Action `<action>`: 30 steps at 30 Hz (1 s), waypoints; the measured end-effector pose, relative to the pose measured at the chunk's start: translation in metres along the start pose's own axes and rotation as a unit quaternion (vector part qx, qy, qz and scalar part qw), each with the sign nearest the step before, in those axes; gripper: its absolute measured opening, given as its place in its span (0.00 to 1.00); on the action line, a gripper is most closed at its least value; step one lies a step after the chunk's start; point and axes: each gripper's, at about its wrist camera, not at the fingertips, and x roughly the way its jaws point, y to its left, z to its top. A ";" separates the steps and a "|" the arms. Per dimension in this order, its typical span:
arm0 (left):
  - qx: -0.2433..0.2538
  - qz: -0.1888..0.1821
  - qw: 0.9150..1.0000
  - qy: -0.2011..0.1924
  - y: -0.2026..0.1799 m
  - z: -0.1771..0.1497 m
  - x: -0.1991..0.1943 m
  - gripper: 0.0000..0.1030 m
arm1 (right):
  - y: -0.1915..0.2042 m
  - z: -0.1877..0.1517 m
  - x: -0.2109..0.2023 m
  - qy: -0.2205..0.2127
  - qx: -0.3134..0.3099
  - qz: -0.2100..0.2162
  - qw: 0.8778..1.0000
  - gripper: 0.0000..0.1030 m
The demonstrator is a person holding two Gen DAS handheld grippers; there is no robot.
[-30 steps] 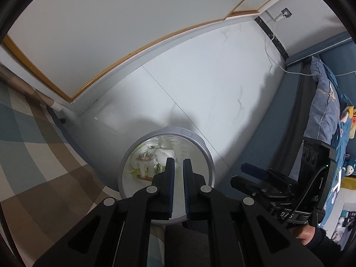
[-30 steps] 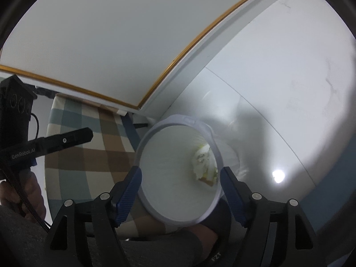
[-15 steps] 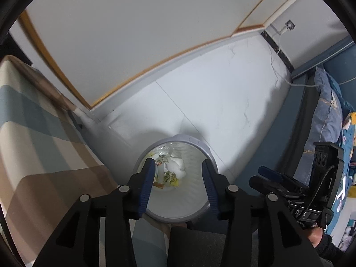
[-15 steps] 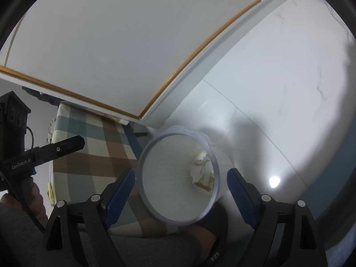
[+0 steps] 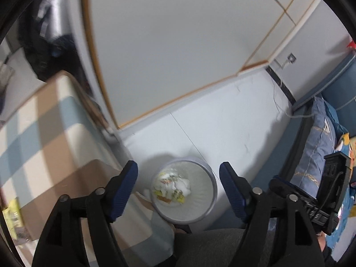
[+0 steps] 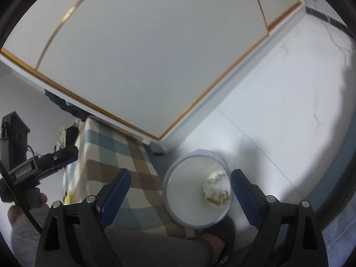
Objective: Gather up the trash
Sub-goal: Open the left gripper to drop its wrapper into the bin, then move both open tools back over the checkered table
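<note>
A round pale grey trash bin (image 5: 203, 200) stands on the white floor, holding crumpled white tissue and yellow wrappers (image 5: 171, 189). My left gripper (image 5: 178, 187) is open and empty, high above the bin. My right gripper (image 6: 179, 197) is also open and empty, with the bin (image 6: 189, 200) and its trash (image 6: 217, 188) between its fingers in view, far below. Each gripper shows in the other's view: the right (image 5: 311, 202), the left (image 6: 40, 169).
A table with a checked cloth (image 5: 44, 144) stands left of the bin and shows in the right wrist view (image 6: 115, 160). A yellow packet (image 5: 12, 218) lies at its near edge. White cabinet doors (image 6: 155, 55) rise behind. A bed with blue bedding (image 5: 320, 144) is right.
My left gripper opened from shut, and trash now lies in the bin beneath it. Both grippers rose away from the bin, and the left swung toward the table.
</note>
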 end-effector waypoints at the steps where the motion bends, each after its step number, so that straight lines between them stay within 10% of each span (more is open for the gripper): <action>1: -0.002 0.003 1.000 -0.008 0.002 -0.001 -0.006 0.71 | 0.004 0.000 -0.004 -0.004 -0.002 0.003 1.000 0.89; 13: -0.038 0.070 0.989 -0.124 0.048 -0.026 -0.083 0.80 | 0.096 -0.002 -0.050 -0.064 -0.067 0.052 0.994 0.92; 30: -0.129 0.145 0.951 -0.242 0.151 -0.076 -0.185 0.89 | 0.254 -0.043 -0.054 -0.073 -0.177 0.133 0.973 0.97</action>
